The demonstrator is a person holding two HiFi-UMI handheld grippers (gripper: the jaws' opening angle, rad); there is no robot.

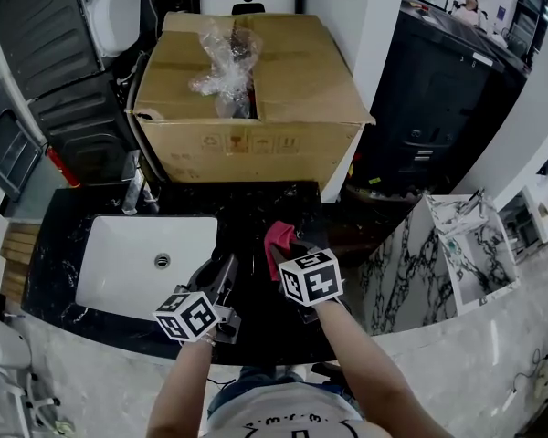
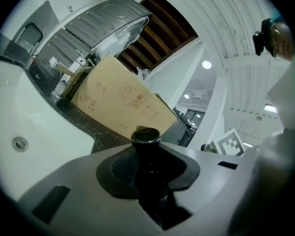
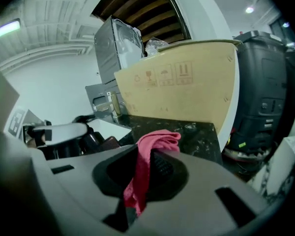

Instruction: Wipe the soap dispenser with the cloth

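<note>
While clamping the black pump-top soap dispenser (image 2: 146, 144) in the part-closed left gripper (image 1: 219, 290) beside the white sink (image 1: 119, 267), hold steady. Sweep the crumpled pink cloth (image 3: 155, 141), pinched in the right gripper (image 3: 146, 177), over its body.

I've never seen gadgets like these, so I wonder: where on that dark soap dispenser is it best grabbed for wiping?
Probably the soap dispenser's round stem just below the pump head, from the side, as the left gripper holds it now. The stem fits between the pads, the wider head guards against slipping, and the top sits exposed to the cloth.
</note>
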